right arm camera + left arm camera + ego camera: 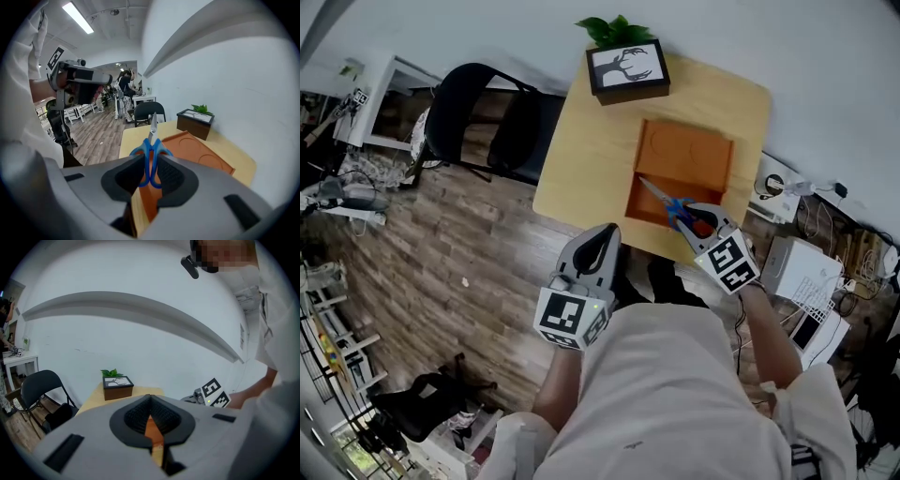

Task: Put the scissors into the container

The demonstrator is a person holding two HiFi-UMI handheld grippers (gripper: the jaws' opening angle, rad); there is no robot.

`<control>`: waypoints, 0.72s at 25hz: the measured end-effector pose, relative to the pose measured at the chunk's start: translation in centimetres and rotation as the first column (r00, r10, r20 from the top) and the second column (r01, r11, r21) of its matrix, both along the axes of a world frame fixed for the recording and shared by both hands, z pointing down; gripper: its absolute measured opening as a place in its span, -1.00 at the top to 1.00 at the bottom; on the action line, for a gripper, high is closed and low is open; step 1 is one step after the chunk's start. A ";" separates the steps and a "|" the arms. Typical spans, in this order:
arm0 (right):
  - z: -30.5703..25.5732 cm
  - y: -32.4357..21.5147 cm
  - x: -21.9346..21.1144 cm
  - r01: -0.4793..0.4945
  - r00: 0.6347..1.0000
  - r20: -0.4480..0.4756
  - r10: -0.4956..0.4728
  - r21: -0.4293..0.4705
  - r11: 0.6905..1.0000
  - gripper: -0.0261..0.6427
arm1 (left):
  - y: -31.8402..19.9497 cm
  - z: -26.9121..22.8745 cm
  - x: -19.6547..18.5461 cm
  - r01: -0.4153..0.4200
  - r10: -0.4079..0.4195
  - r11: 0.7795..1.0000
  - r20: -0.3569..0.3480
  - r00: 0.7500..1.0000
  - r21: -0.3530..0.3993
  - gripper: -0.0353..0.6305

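Blue-handled scissors (671, 202) (151, 152) are clamped by the handles in my right gripper (698, 223) (149, 174), blades pointing forward and closed. They hang over the near left part of the orange tray-like container (682, 173) (197, 152) on the small wooden table (581, 150). My left gripper (592, 253) (151, 425) is shut with nothing in it, held off the table's near edge, left of the right gripper.
A dark box with a deer picture and a green plant (626, 67) (116, 384) (195, 122) stands at the table's far edge. A black folding chair (487, 117) is left of the table. White boxes and cables (806, 272) lie on the floor at right.
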State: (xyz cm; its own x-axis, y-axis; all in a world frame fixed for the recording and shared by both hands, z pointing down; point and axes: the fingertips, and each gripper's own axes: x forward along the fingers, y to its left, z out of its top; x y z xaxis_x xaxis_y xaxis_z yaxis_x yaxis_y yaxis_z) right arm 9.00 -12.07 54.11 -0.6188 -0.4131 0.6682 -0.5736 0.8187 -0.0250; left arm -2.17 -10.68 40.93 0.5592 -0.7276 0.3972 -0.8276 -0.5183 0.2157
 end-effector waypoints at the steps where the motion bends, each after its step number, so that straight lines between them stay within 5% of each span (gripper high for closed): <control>1: 0.5 0.0 0.0 0.012 1.000 -0.012 -0.012 -0.003 1.000 0.67 | 0.1 0.1 0.0 0.007 -0.007 1.000 0.001 1.000 -0.002 0.87; 18: 9.0 -0.2 1.0 0.139 0.962 -0.226 -0.153 -0.077 0.987 0.67 | 0.4 1.2 0.3 0.059 -0.058 0.998 0.011 0.998 -0.028 0.88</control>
